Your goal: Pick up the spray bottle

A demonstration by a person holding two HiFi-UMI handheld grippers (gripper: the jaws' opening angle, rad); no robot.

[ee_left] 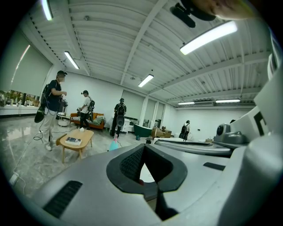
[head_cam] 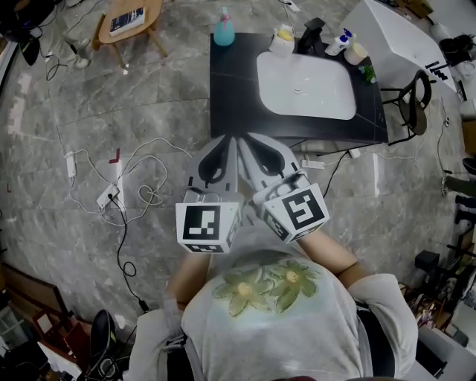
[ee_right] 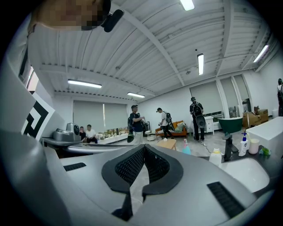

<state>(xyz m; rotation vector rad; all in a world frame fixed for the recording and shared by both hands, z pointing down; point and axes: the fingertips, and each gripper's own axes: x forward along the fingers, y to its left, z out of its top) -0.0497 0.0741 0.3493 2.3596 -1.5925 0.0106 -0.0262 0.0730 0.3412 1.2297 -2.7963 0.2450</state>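
1. Jaws of my left gripper [ee_left: 143, 146]: together at the tips, with nothing held between them.
2. Jaws of my right gripper [ee_right: 144, 146]: likewise together at the tips, and empty.
3. Both grippers sit side by side just in front of my chest, jaws pointing forward toward the black table [head_cam: 230, 104]; neither reaches its near edge. My left marker cube [head_cam: 209, 226] and right marker cube [head_cam: 299, 211] face up toward my head.
4. Spray bottle [head_cam: 224, 30]: teal body with a pink head, upright at the far left corner of the table, well apart from both grippers.
5. White sink basin [head_cam: 305, 89]: set into the table top, to the right of the spray bottle, with a black faucet [head_cam: 312, 33] behind it at the far edge.
6. Far edge of the table: a pale, yellow-topped bottle [head_cam: 282, 41] just left of the faucet; a white pump bottle [head_cam: 341, 41] and a pale cup [head_cam: 357, 53] to its right.
7. Grey stone floor [head_cam: 59, 111]: a white power strip [head_cam: 106, 197] lies to my left.
8. Low wooden table [head_cam: 152, 9]: stands beyond and to the left of the black one, carrying a book [head_cam: 126, 20].
9. Several people [ee_left: 55, 103] stand in the far part of the room, seen in both gripper views.
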